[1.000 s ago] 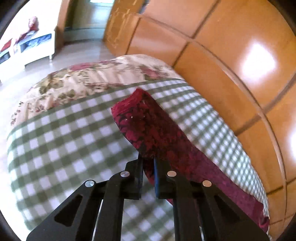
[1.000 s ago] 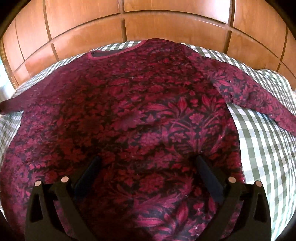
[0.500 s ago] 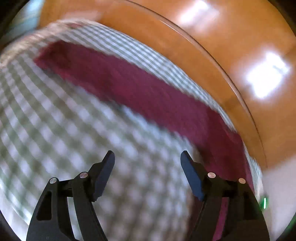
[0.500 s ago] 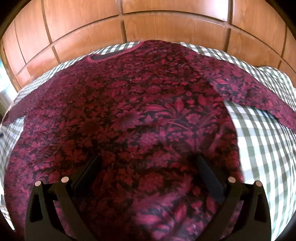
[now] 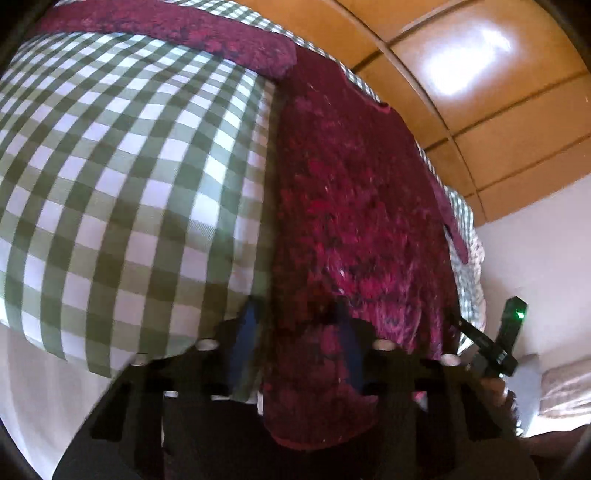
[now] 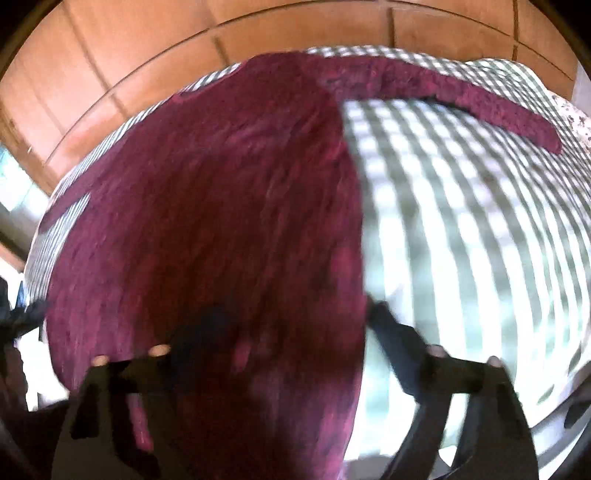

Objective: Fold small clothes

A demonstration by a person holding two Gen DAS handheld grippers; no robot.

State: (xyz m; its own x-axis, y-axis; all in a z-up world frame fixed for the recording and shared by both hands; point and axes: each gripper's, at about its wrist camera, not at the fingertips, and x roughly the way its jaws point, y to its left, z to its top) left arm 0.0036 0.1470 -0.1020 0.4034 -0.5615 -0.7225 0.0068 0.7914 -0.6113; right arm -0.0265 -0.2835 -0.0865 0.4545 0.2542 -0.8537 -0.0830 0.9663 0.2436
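**Crimson top spread on a checked bed**

Crimson floral cloth is seen in both views: the top [image 5: 354,206] is laid flat on a green-and-white checked sheet [image 5: 122,177], with one sleeve [image 5: 192,33] stretched away across the checks in the left wrist view and the other sleeve [image 6: 480,99] stretched out in the right wrist view. The hem hangs over the bed's near edge.

The left gripper [image 5: 295,325] is held parted at the hem's left corner — one finger over the checks, the other over the cloth. The right gripper [image 6: 295,325] is spread wide across the hem's right corner, nothing being clamped; this view is blurred by motion.

Behind the bed a wall of glossy orange-brown wood panels [image 5: 480,74] is shown, crossed by dark seams and lit by a bright glare. A pale wall [image 5: 535,258] is seen at the far right.
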